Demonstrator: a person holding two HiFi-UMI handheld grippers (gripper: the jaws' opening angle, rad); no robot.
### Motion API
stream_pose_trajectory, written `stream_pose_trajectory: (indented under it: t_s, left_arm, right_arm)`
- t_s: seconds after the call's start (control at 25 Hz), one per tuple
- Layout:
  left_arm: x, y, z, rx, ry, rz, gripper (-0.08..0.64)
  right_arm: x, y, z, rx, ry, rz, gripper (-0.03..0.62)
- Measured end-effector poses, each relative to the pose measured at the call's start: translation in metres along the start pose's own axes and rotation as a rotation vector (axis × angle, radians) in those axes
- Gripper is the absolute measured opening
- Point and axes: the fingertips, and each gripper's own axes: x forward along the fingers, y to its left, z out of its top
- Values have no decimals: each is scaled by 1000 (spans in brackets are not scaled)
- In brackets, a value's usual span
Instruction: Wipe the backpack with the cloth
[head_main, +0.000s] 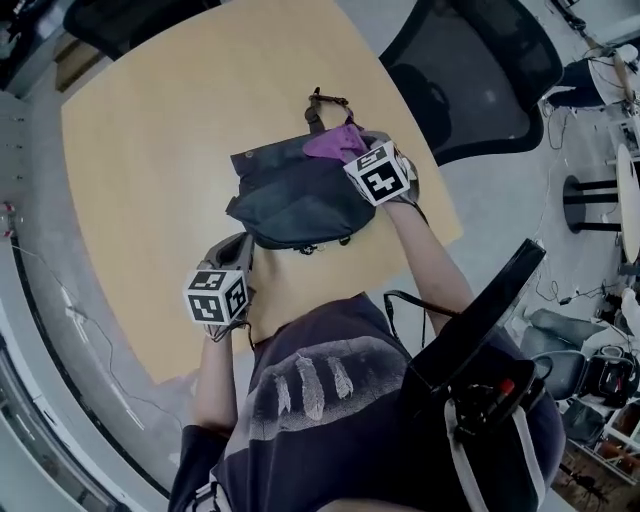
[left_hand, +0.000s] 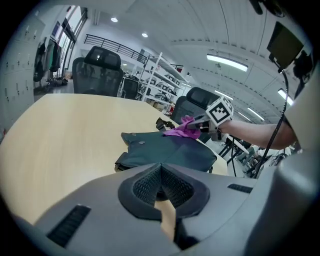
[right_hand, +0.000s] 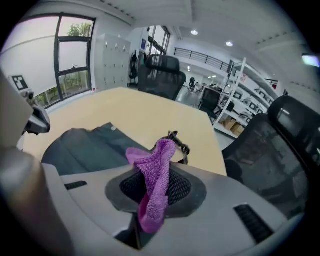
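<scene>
A dark grey backpack (head_main: 295, 200) lies flat on the light wooden table (head_main: 150, 180), its strap and buckle (head_main: 325, 102) pointing to the far side. My right gripper (head_main: 356, 147) is over the bag's far right corner, shut on a purple cloth (head_main: 335, 143) that rests against the fabric. In the right gripper view the cloth (right_hand: 155, 172) stands folded between the jaws of that gripper (right_hand: 154, 192), with the backpack (right_hand: 85, 150) to the left. My left gripper (head_main: 235, 252) hovers at the bag's near left corner, shut and empty; its own view shows the backpack (left_hand: 170, 152) and cloth (left_hand: 182, 130) ahead.
Black office chairs stand beyond the table, one at the far right (head_main: 470, 70) and one at the far left (head_main: 130, 20). The table's right edge (head_main: 450, 215) runs close to the bag. Shelving and desks (left_hand: 165, 85) fill the room behind.
</scene>
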Motion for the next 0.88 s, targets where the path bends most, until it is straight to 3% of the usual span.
stream_pose_trajectory:
  t_s: [0.16,0.48,0.68,0.88]
  left_arm:
    - [-11,6,-2,-15,-22,27,8]
    - [-33,22,-17,-69,-43,62,8]
    - [-45,37,-19,-94,-71,76,8]
    - [-48,43,-23,-110,-86,70,8]
  right_arm:
    - [25,38,-17,-89,77,47,67]
    - [41,120,11,-273,129,209,67]
    - [26,181,34,-230,75,386,67]
    - [1,240,40,-251,23,557,67]
